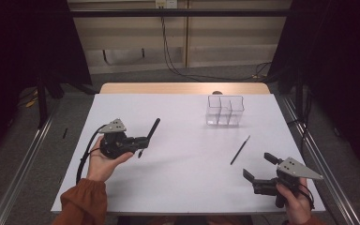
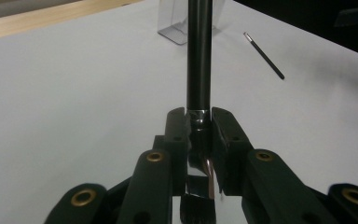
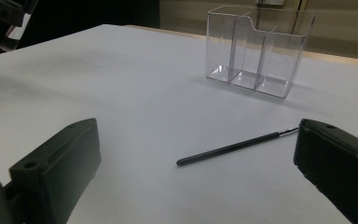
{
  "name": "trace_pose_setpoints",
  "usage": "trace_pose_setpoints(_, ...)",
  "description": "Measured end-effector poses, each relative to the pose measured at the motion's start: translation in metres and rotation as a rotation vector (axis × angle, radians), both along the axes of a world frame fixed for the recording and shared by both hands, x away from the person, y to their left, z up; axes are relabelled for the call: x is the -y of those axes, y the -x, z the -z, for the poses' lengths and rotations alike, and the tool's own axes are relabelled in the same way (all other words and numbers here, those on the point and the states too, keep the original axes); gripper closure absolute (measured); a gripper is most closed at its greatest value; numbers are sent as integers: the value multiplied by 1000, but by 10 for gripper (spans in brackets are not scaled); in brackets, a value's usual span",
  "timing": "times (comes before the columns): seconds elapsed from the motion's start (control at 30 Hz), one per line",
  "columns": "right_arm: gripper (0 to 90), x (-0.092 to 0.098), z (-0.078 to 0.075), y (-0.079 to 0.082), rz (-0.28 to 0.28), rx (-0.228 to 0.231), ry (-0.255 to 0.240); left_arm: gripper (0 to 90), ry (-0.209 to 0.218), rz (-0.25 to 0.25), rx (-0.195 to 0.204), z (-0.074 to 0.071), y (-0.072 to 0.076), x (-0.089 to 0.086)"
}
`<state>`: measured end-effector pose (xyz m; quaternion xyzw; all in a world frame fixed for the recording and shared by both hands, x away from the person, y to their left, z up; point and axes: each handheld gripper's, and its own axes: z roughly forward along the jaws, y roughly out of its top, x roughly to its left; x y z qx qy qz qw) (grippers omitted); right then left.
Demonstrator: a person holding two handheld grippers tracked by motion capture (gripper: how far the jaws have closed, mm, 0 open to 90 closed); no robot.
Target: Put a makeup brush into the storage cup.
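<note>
My left gripper is at the left of the white table, shut on a thick black brush whose handle points up and to the right. In the left gripper view the jaws clamp the brush's silver ferrule. The handle runs away from me and the bristles are near the camera. My right gripper rests open at the front right. Its jaws stand wide with nothing between them. A thin black brush lies flat on the table just beyond it.
A clear plastic organizer with three compartments stands upright at the back right of the table. The wooden table edge runs along the far side. Metal rails flank the table.
</note>
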<state>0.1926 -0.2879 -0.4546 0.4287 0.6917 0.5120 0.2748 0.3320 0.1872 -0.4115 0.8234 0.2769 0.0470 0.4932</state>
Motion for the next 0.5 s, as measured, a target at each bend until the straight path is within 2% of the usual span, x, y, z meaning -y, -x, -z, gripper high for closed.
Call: trace_pose_setpoints(0.5, 4, 1, 0, 1, 2, 1, -3, 776, -16, 121, -11, -2, 11, 27)
